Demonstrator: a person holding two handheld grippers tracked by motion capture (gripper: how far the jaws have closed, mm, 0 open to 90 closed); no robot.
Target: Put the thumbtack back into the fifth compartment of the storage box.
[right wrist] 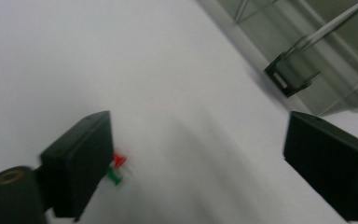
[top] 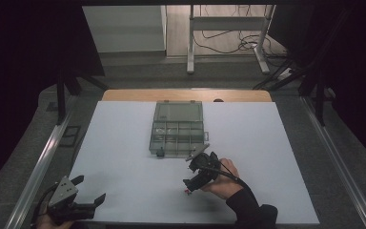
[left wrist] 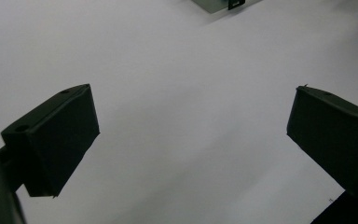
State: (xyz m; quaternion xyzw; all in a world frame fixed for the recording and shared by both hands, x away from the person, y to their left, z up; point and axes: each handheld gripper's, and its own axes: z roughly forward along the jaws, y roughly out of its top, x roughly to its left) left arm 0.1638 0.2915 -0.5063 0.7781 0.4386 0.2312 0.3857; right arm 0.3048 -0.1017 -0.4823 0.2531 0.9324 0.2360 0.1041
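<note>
The right gripper [right wrist: 198, 154] hangs wide open and empty over the white sheet [right wrist: 74, 56], red pushpin [right wrist: 119, 159] and green pushpin [right wrist: 114, 177] just beside its left jaw.

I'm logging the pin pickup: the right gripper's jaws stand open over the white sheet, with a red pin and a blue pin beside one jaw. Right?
Not quite. The second pin is green, not blue; the right gripper view shows it just below the red pin. The right gripper does stand open over the white sheet, with both pins beside one jaw.
</note>
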